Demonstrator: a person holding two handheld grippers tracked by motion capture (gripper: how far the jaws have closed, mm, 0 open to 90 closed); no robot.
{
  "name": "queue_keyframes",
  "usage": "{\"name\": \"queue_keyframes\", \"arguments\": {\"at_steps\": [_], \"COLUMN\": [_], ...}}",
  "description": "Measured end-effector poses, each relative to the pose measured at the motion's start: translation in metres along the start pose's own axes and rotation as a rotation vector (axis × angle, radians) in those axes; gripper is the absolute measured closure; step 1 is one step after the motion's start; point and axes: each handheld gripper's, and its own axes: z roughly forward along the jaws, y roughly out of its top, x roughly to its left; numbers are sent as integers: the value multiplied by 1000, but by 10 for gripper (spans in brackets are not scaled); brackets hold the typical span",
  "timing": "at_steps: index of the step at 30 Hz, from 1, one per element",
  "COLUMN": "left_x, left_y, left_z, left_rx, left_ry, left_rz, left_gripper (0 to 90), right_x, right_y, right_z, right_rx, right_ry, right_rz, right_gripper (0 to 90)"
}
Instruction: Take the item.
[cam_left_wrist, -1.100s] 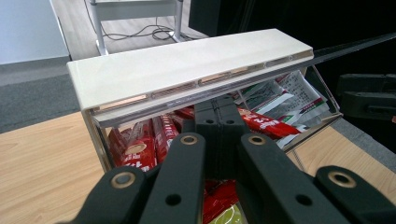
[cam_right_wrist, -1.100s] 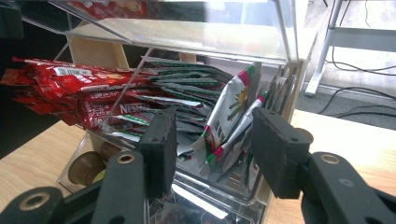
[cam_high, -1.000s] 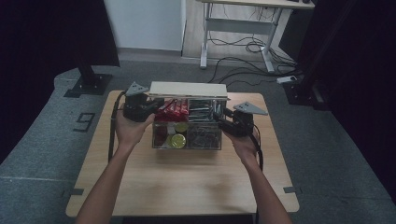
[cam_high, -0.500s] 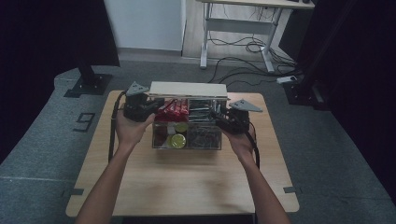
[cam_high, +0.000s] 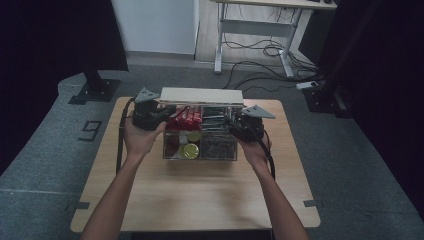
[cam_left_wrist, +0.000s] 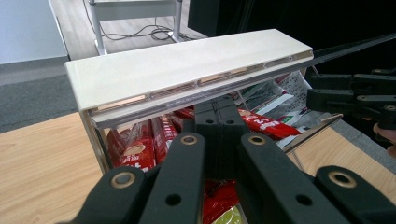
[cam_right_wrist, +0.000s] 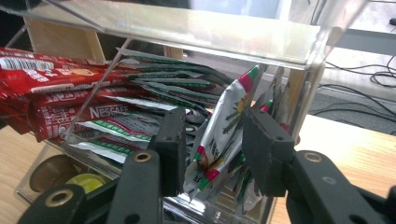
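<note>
On the table (cam_high: 150, 195), clear organizer (cam_high: 200, 145): red sachets (cam_right_wrist: 51, 88) left, green-white sachets right. Right gripper (cam_right_wrist: 212, 154) jaws closing around one green-white sachet (cam_right_wrist: 224, 126), pad contact unclear. Left gripper (cam_left_wrist: 219, 116) jaws pressed together, empty.

Table (cam_high: 200, 195): light wood top, rounded corners, standing on grey floor (cam_high: 45, 150). One item directly on it: clear organizer box (cam_high: 200, 152), set toward far edge, centred between left and right edges. Box lid (cam_high: 201, 95) pale, raised open at back, along far edge. Box walls transparent, wooden end panels; compartments hold red packets, green-white sachets, round capsules. Near half of table bare wood. Left and right margins beside box bare. Black cables trail over table either side of box.
</note>
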Motion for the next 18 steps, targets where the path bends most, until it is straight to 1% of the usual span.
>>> {"name": "queue_keyframes", "arguments": {"at_steps": [3, 6, 8, 11, 15, 18], "left_x": [0, 0, 0, 0, 0, 0], "left_y": [0, 0, 0, 0, 0, 0], "left_z": [0, 0, 0, 0, 0, 0], "left_rx": [1, 0, 0, 0, -1, -1], "left_ry": [0, -1, -1, -1, 0, -1], "left_rz": [0, 0, 0, 0, 0, -1], "left_gripper": [900, 900, 900, 900, 900, 900], "right_x": [3, 4, 4, 3, 1, 0], "right_y": [0, 1, 2, 2, 2, 2], "right_z": [1, 2, 3, 3, 0, -2], "right_rx": [3, 10, 16, 23, 12, 10], "right_ry": [-15, -25, -41, -49, -53, -42], "right_rz": [-22, -31, -43, -48, -50, -46], "right_gripper": [614, 646, 694, 771, 869, 880]}}
